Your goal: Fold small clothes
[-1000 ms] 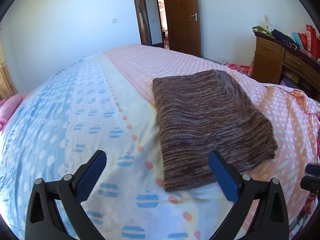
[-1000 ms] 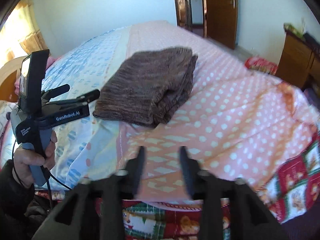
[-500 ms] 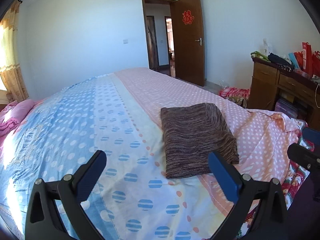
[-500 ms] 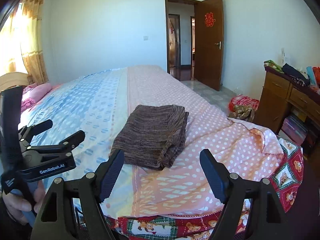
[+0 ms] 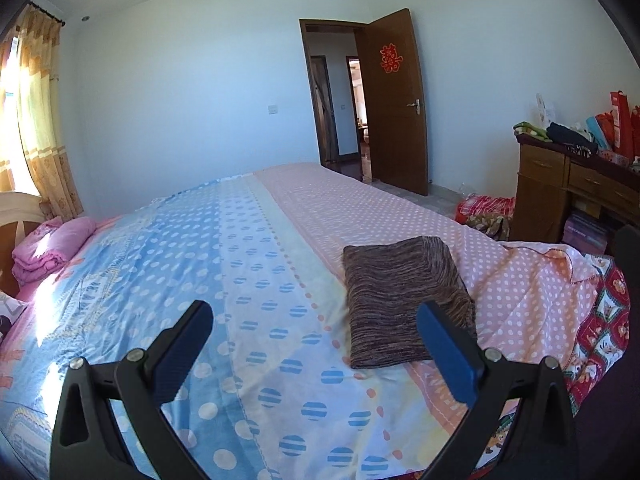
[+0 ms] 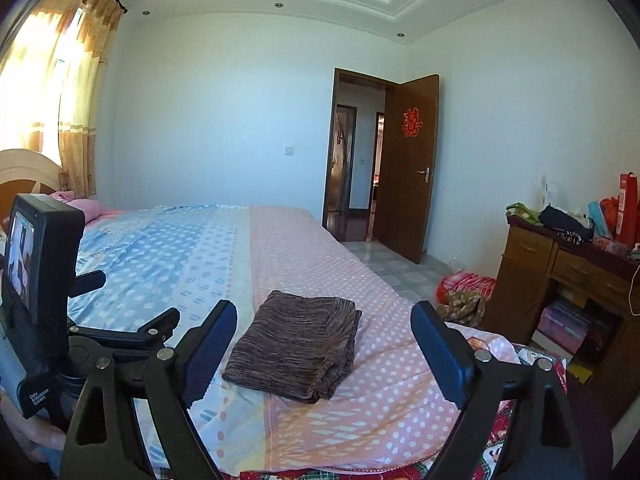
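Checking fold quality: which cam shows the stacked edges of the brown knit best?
Right wrist view. The folded brown knit sits unobstructed between the open right claw, with its layered right and near edges showing. In the left wrist view the knit shows mostly its top, and the left claw's right finger covers its near corner.

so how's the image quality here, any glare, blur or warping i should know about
Left wrist view: sharp, sunlight blows out a patch of the bedspread near the curtain; fisheye bends the door. Right wrist view: glare through the curtain washes out the upper left, the folded brown garment is crisp, dark vignette in the corners. Both claws, left and right, are in focus.
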A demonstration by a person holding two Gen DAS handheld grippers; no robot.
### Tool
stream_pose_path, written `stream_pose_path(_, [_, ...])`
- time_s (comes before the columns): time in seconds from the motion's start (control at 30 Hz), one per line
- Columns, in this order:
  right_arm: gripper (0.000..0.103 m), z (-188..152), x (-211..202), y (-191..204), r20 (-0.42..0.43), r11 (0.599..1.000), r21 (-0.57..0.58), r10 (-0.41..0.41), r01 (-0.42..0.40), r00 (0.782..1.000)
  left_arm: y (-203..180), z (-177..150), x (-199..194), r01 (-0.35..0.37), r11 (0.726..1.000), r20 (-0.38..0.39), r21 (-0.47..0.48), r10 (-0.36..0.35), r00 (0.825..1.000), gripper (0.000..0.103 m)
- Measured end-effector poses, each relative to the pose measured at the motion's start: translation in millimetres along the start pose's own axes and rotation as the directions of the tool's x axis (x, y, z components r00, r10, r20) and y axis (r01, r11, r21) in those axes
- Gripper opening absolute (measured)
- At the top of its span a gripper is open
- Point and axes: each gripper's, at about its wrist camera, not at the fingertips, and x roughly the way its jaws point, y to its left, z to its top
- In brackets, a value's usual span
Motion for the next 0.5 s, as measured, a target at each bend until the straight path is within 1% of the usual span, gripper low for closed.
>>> stream_pose_path(0.23, [0.089,-5.7,10.5,-0.3,-0.027,1.0,0.009,-0.005,0.005,1.0,-3.9,2.9,-5.2,-0.008,1.0,0.002,0.013,0.008,1.0,0.103])
stream_pose_path(0.5, [0.089,-12.5,13.8,-13.2,-0.057,0.998,0.067,0.007,-0.003,0.998,-2.7,5.3,-11.7,-0.015,1.0,0.013,0.004,0.015,1.0,0.103])
